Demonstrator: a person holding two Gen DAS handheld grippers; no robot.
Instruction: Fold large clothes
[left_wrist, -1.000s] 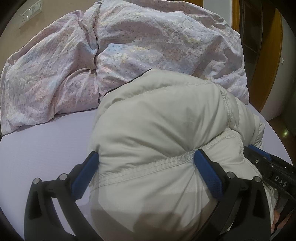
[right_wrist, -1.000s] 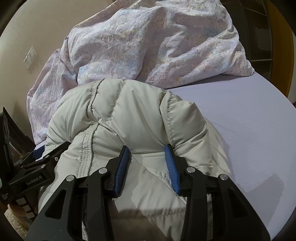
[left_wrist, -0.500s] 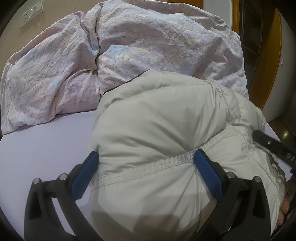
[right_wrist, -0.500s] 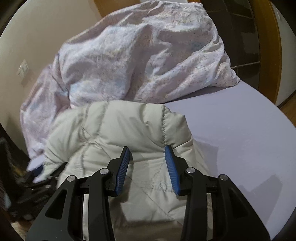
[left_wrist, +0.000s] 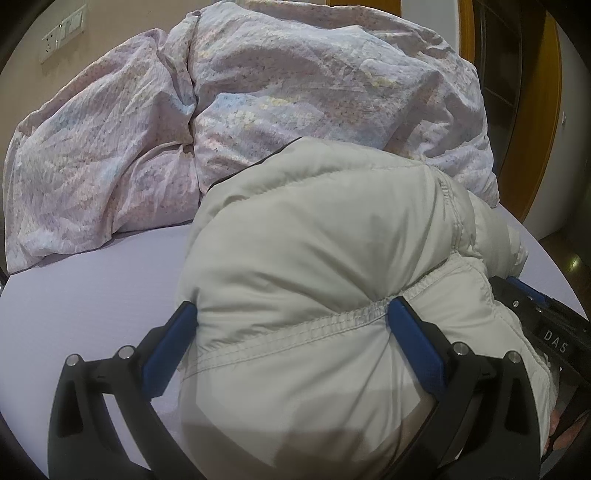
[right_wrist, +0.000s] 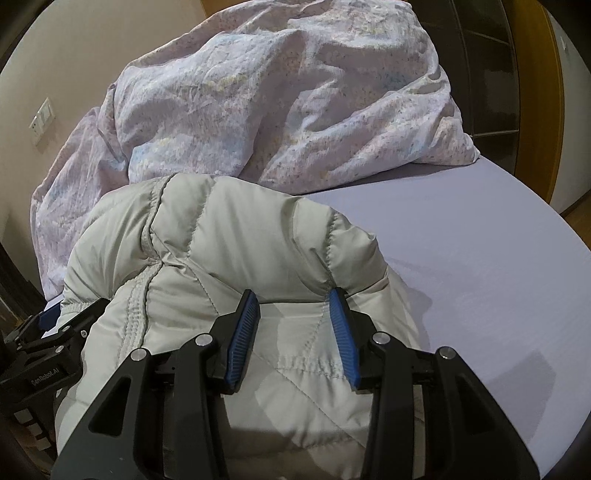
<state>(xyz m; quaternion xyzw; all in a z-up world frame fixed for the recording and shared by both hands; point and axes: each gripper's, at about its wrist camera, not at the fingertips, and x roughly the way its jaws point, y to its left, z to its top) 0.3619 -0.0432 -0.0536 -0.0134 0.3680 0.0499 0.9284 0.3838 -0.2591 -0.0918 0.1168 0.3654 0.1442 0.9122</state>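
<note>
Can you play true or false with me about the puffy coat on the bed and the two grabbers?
1. The coat is pale grey and puffy. True.
2. The left gripper holds nothing. False: its blue pads squeeze a fat bunch of the coat along a stitched seam.
3. A flowery quilt is heaped behind the coat. True.
4. The sheet is bright red. False: it is plain pale lilac.
5. The right gripper is pinching the quilt. False: it is on the coat, with coat fabric bunched between its pads.
</note>
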